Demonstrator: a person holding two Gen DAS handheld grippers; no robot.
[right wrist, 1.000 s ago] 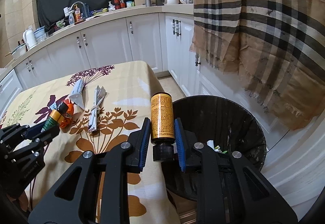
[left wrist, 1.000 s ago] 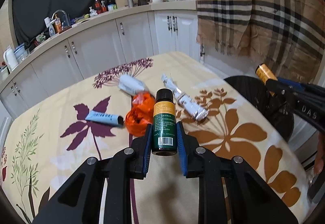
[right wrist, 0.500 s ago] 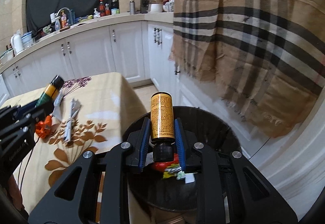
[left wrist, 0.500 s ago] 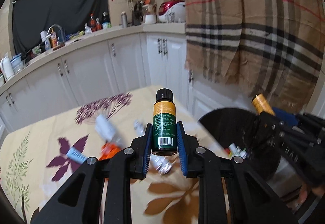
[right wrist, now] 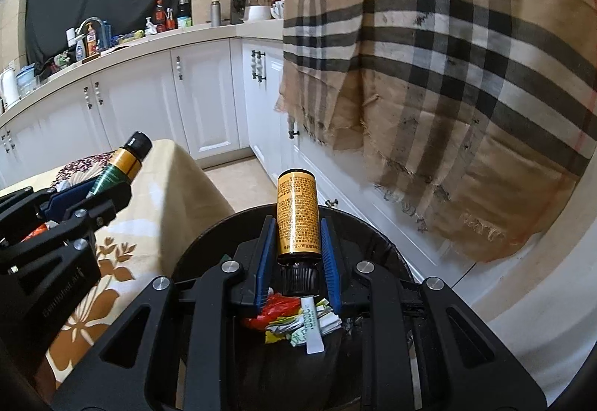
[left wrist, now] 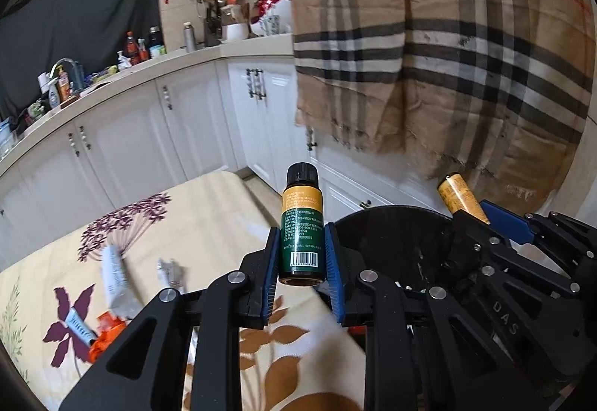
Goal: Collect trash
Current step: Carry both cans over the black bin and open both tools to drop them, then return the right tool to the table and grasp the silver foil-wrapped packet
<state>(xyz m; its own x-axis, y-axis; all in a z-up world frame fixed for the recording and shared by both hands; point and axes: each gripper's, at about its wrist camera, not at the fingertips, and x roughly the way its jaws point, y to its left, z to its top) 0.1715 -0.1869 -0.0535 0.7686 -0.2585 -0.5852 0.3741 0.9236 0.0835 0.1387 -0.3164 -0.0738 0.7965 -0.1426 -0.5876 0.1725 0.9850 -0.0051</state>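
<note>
My left gripper [left wrist: 301, 262] is shut on a green bottle [left wrist: 300, 228] with an orange band and black cap, held upright over the table's right edge, beside the black trash bin [left wrist: 388, 228]. My right gripper [right wrist: 297, 254] is shut on an orange bottle [right wrist: 297, 213], cap down, held directly above the bin [right wrist: 209, 250]. Wrappers and a red scrap [right wrist: 294, 314] lie inside the bin. In the right wrist view the left gripper [right wrist: 100, 193] with its green bottle [right wrist: 123, 165] is at the left.
On the flowered tablecloth [left wrist: 209, 209] lie a white tube [left wrist: 113, 273], a small blue tube [left wrist: 80, 323], an orange wrapper [left wrist: 106, 334] and a silver wrapper [left wrist: 169, 271]. White cabinets [left wrist: 149, 135] stand behind. A plaid cloth [left wrist: 447, 56] hangs at the right.
Both grippers have moved right, off the table toward the bin. The right gripper with its orange bottle now hangs over the bin's opening; the left now reaches the table's right edge.
</note>
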